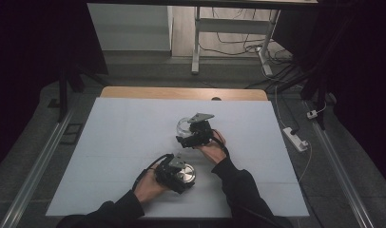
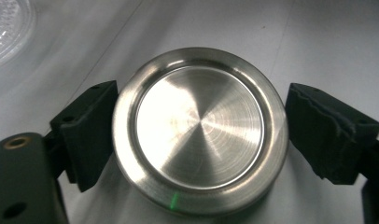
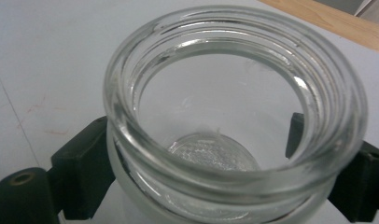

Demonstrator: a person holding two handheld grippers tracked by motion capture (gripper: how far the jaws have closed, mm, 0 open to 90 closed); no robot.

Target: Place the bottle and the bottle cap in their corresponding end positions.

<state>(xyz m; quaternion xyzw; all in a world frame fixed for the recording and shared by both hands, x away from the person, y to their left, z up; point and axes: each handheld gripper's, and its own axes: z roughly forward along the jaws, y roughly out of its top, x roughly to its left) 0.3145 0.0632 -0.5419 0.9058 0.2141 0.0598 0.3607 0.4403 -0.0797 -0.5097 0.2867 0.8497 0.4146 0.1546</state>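
The table [image 1: 134,142] is seen from above and behind the person, looking forward and down. The metal lid [image 2: 200,128] is viewed close, steeply down, from the left gripper camera; the glass jar [image 3: 234,116] likewise from the right. Both are shared with the high view.

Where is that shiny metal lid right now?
The metal lid lies flat on the white table, near its front edge, between the open jaws of the left gripper. The glass jar stands farther back.
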